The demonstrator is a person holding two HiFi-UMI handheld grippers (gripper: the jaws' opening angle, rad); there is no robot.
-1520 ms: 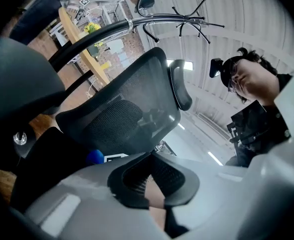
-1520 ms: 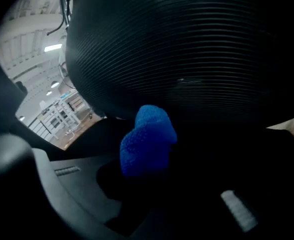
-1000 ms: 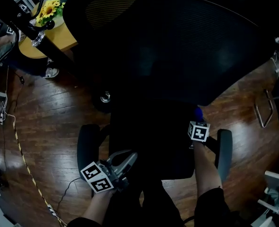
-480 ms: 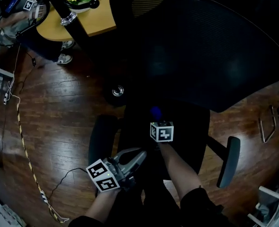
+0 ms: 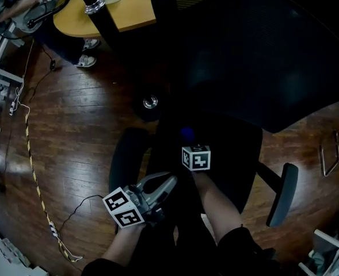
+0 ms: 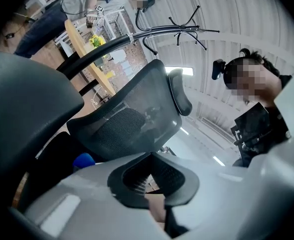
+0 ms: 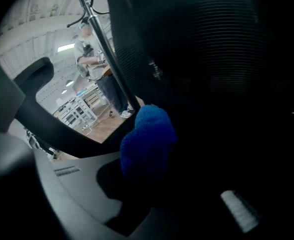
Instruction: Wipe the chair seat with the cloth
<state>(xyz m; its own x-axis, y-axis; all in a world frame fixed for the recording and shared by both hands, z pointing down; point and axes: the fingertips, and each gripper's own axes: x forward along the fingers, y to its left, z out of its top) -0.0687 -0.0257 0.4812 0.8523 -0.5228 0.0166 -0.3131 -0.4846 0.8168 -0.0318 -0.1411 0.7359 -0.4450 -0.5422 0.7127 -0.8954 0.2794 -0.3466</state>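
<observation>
**Cloth clamped at the seat's rear left**

The whole layout is given only by the head view. At far left a cable (image 5: pixel 34 177) is trailed over the wood floor (image 5: pixel 71 125), with a table (image 5: pixel 129 13) and a stand's pole (image 5: pixel 97 7) above it. The left armrest (image 5: pixel 125 160) is met next. Just beside it the left gripper (image 5: pixel 170 181) is held low at the front left of the seat (image 5: pixel 232 160). Its jaws are seen pressed together in the left gripper view, with nothing between them. That view alone shows the mesh backrest (image 6: pixel 132 119) from the front, with its headrest (image 6: pixel 179 91).

Toward the middle, the right gripper (image 5: pixel 190 144) is closed on the blue cloth (image 7: pixel 147 139). The cloth is bunched into a lump at the rear left of the seat, close under the backrest's lower edge. Contact with the seat cannot be told in the dark. The clamp itself is shown only in the right gripper view, where the backrest blocks the whole right side. The lump's long axis is laid along the jaws, pointed away from the person toward the backrest.

At far right, the right armrest (image 5: pixel 281 193) is set well apart from both grippers.
</observation>
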